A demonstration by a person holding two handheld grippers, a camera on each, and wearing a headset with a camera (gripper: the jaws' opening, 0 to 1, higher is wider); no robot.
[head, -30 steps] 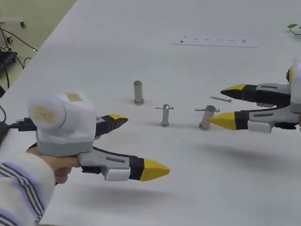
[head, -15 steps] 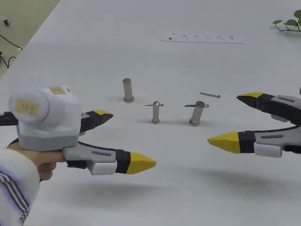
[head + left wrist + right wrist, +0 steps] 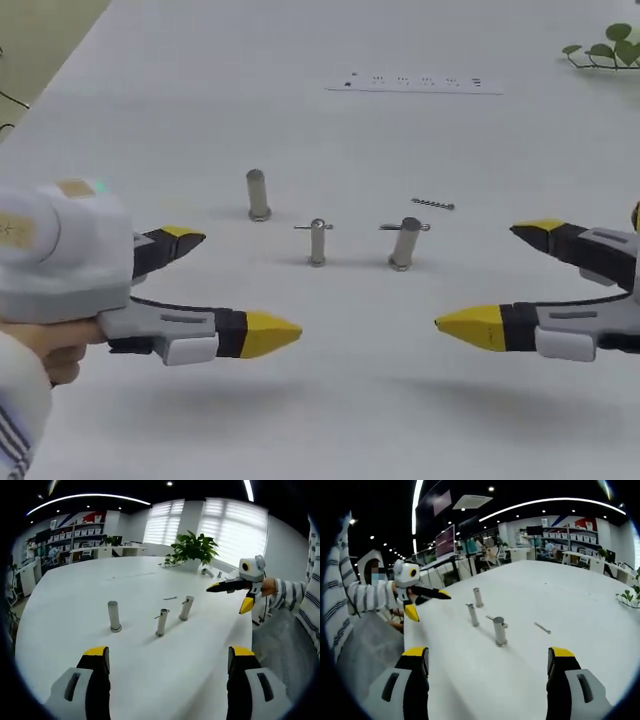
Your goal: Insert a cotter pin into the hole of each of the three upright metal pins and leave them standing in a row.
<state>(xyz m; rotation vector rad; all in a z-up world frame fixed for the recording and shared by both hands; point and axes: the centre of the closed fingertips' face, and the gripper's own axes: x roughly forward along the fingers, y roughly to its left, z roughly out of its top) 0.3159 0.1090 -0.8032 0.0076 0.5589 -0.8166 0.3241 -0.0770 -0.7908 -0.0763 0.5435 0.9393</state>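
Holding, left gripper (image 3: 240,285): nothing. I see its fingers spread wide above the worktop (image 3: 330,400), at 8 o'clock of the pins in the head view.
Holding, right gripper (image 3: 482,276): nothing. Its fingers are spread just as wide, at 4 o'clock of the pins, tips pointing toward the left gripper.
Bare pin (image 3: 258,194): upright on its base, at 10 o'clock of the middle pin and set back from the other two.
Middle pin (image 3: 318,245): upright, with a cotter (image 3: 303,227) crosswise through its top.
Right pin (image 3: 403,248): at 3 o'clock of the middle pin, with a second cotter (image 3: 390,227) through its top. From the head view I read it as leaning slightly toward 1 o'clock.
Loose cotter (image 3: 432,204): flat on the worktop at 1 o'clock of the right pin, near it but apart.
Spacing: the pins stand between the two grippers, and both grippers are well apart from them.
Far side: power strip (image 3: 412,84) at 12 o'clock of the pins, plant (image 3: 600,52) at 2 o'clock.
Left gripper view: I see all three pins ahead between the fingers, and the right gripper at 2 o'clock in a hand with a striped sleeve (image 3: 292,592).
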